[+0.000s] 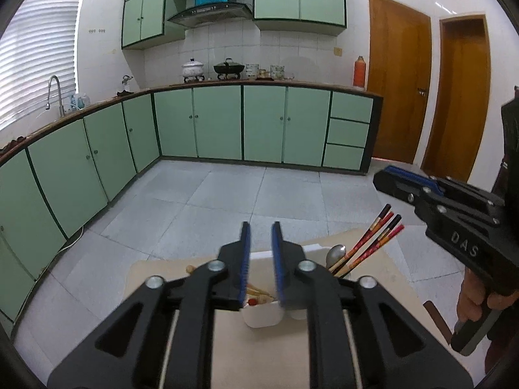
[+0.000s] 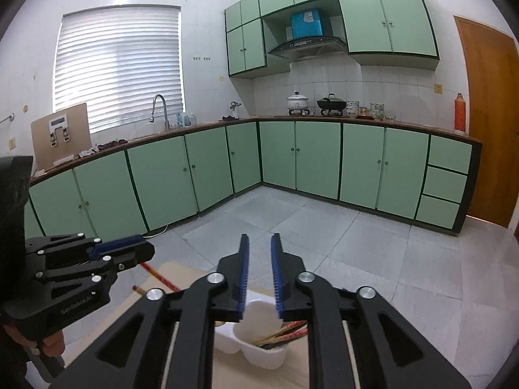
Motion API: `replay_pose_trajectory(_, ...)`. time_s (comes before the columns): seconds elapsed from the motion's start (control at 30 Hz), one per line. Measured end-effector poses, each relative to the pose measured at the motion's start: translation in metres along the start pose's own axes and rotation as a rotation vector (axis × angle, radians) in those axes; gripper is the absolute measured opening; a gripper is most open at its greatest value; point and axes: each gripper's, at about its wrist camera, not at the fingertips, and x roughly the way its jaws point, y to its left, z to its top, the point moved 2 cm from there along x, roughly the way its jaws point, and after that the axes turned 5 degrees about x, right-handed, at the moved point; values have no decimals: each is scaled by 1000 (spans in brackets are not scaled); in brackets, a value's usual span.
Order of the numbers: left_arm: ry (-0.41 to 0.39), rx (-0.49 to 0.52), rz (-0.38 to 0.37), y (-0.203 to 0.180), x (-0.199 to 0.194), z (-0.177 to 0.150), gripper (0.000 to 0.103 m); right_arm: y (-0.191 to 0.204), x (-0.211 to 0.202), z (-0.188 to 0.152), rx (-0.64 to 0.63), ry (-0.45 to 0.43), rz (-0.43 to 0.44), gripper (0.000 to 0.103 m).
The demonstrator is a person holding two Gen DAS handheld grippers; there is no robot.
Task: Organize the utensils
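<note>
A white compartmented utensil holder (image 1: 261,314) stands on a beige table (image 1: 253,356). Several red patterned chopsticks (image 1: 373,240) and a metal spoon (image 1: 335,254) stick up from its right side. More utensils (image 1: 256,293) lie in its left compartment. My left gripper (image 1: 260,259) hangs open and empty above the holder. My right gripper (image 1: 389,178) floats to the right, higher up. In the right wrist view my right gripper (image 2: 259,272) is open and empty above the holder (image 2: 256,340), with chopsticks (image 2: 282,332) inside. Two chopsticks (image 2: 159,278) lie on the table under the left gripper (image 2: 129,249).
Green kitchen cabinets (image 1: 220,123) line the far walls across a grey tiled floor (image 1: 259,194). Pots (image 1: 227,68) sit on the counter, with a sink tap (image 1: 55,94) to the left. Wooden doors (image 1: 399,77) stand at the right. The table edge lies just past the holder.
</note>
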Motion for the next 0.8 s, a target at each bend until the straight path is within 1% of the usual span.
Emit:
replay_pose_trajectory(0.03, -8, -4, 1, 0, -4, 0, 29, 1, -3, -1, 4, 1, 3, 23)
replay_pose_trajectory(0.07, -20, -9, 1, -1, -10, 0, 32, 3, -7, -1, 7, 0, 7, 28)
replay_pose_trajectory(0.1, -33, -13, 2, -1, -16, 0, 36, 5, -12, -3, 7, -1, 8, 30)
replay_pose_trajectory(0.17, -51, -23, 1, -2, -25, -2, 40, 9, -21, -7, 3, -3, 3, 37)
replay_pose_trajectory(0.27, -70, -45, -5, -5, -40, -9, 44, 13, -34, -14, 10, 0, -4, 43)
replay_pose_trajectory(0.4, -92, -60, 5, -11, -60, -21, 52, 16, -54, -26, 31, 4, -7, 51)
replay_pose_trajectory(0.47, -97, -66, 10, -13, -69, -28, 55, 18, -64, -33, 36, 11, -14, 57)
replay_pose_trajectory(0.53, -100, -73, 13, -13, -77, -34, 63, 20, -73, -40, 41, 23, -18, 58)
replay_pose_trajectory(0.6, -102, -82, 21, -15, -86, -40, 69, 21, -80, -46, 45, 33, -16, 61)
replay_pose_trajectory(0.67, -99, -93, 21, -16, -94, -47, 72, 23, -87, -50, 46, 39, -15, 67)
replay_pose_trajectory(0.8, -103, -104, 30, -16, -109, -55, 84, 30, -100, -56, 40, 45, -2, 75)
